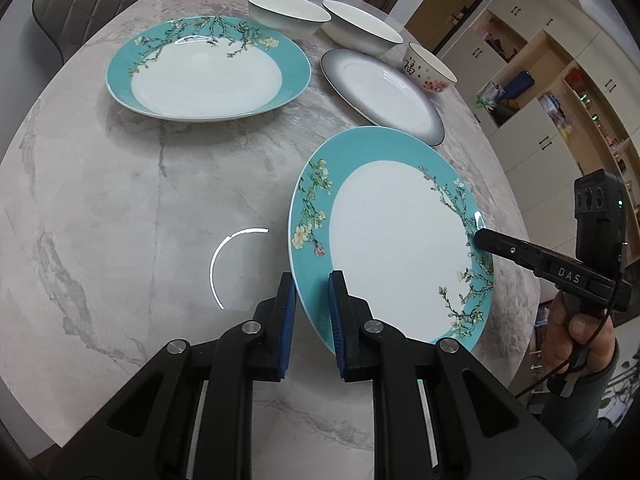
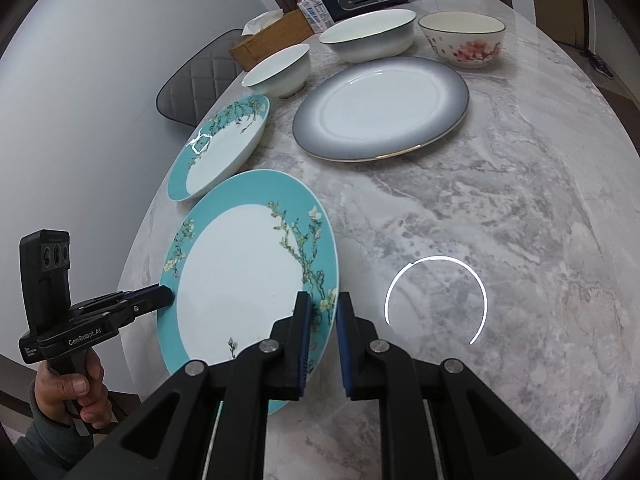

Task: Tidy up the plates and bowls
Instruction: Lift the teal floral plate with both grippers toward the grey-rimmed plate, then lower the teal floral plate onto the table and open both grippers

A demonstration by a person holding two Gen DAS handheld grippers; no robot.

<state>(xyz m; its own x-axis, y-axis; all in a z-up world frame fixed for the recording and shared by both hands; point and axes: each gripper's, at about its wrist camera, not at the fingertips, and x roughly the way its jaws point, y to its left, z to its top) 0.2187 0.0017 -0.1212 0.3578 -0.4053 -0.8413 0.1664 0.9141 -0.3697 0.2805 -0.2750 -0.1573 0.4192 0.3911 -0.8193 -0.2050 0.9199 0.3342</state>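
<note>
1. left gripper (image 1: 313,312): blue pads pinch the near-left rim of the round teal-rimmed floral plate with a white centre (image 1: 400,236). the rim runs between the two fingers, one pad under the plate and one on its face.
2. that held plate is tilted, its left edge raised, above the grey-veined marble table (image 1: 120,220), toward the table's near right part in the left wrist view.
3. right gripper (image 2: 323,322): blue pads clamp the opposite rim of the same plate, the edge again passing between the fingers. in the left wrist view its black fingertip sits on the plate's right rim, with a hand (image 1: 580,336) on the handle.
4. count, teal floral plates: two. the second teal floral plate (image 1: 208,68) lies flat on the table, well apart to the far left.
5. count, grey-rimmed white round plate (image 1: 384,96): one, flat, just beyond the held plate.
6. count, bowls: three, in a row at the far edge. a small white bowl (image 1: 288,10), a wide white bowl (image 1: 360,28), and a small white bowl with pink flowers (image 1: 428,68) on the right.
</note>
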